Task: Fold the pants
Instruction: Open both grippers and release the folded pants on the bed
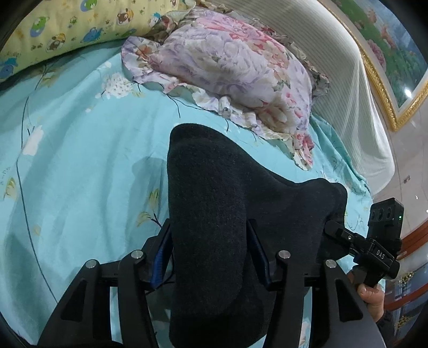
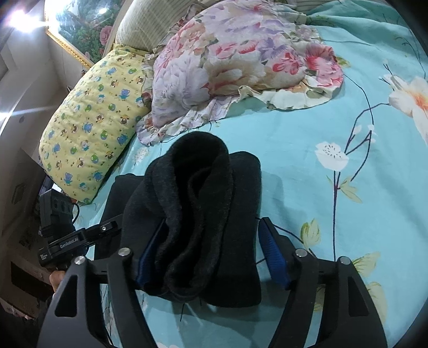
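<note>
1. Black linkage arms of the left gripper (image 1: 211,254) fill the bottom of the left wrist view; its blue-padded fingers (image 1: 163,254) stand on either side of a thick roll of the dark charcoal knitted pants (image 1: 214,214), and they appear to press on it, so I judge this gripper clamped on the cloth.
2. Beyond it the pants bulge up and away over the turquoise flowered bedsheet (image 1: 80,160); a pale purple-and-pink floral pillow (image 1: 235,67) lies further off, with a yellow cartoon-print cushion (image 1: 67,24) at the far edge; the right gripper's black body (image 1: 358,241) reaches the pants' right-hand edge, but its fingertips are hidden there.
3. Risk in this view: the roll is bulky and soft; a grip on the outer layer only lets the inner layers sag out once lifted, and the fold loses its edge.
4. Black arms again sit nearest in the right wrist view; the right gripper (image 2: 211,251) has its blue pads (image 2: 272,254) spread wide, the left pad against the folded pants (image 2: 200,214) and the right pad apart from them; the jaws stand open.
5. Folded layers rest on the bedsheet (image 2: 347,187), near the floral pillow (image 2: 240,53) and the yellow cushion (image 2: 93,120).
6. Risk here: closing from this stance may bunch the top layers sideways; uneven pulls between the two grippers would skew or unroll the stack.
</note>
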`<state>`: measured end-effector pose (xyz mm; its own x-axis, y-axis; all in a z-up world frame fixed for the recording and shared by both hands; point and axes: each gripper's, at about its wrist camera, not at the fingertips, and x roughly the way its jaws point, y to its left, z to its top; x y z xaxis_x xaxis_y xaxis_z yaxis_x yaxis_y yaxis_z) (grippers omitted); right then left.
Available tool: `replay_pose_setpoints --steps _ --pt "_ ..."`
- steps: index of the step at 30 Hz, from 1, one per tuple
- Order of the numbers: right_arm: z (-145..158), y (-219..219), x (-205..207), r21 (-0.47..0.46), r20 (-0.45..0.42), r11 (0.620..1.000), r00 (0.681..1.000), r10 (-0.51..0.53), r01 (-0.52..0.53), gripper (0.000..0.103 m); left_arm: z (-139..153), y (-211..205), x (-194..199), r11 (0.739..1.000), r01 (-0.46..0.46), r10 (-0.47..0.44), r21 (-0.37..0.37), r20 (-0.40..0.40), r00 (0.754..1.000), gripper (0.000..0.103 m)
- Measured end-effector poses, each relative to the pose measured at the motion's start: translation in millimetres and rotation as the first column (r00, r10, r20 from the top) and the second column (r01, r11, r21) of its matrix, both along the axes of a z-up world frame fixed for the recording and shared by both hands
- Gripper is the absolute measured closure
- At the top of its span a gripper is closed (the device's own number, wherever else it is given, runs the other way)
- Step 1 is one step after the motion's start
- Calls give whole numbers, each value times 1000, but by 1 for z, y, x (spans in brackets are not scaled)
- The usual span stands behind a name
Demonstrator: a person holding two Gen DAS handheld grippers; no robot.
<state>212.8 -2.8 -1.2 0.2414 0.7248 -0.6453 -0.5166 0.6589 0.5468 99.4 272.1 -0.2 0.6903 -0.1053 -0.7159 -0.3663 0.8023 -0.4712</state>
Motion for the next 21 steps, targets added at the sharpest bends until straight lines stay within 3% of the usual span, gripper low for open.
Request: replay_pose_setpoints --steps 4,9,14,21 --pt "0 -2 -1 -13 4 1000 1000 -13 13 23 5 -5 -4 999 -12 12 31 -10 1000 45" --pt "12 -6 -10 -7 39 1000 999 -21 21 21 16 -14 -16 995 -40 41 91 -13 999 32" --pt "32 -13 -24 -18 120 999 992 -38 40 12 29 -25 -31 985 -67 68 158 -5 998 24" --pt "49 -19 -52 -55 224 998 974 -29 42 7 40 -52 -49 966 -62 68 251 -13 998 22"
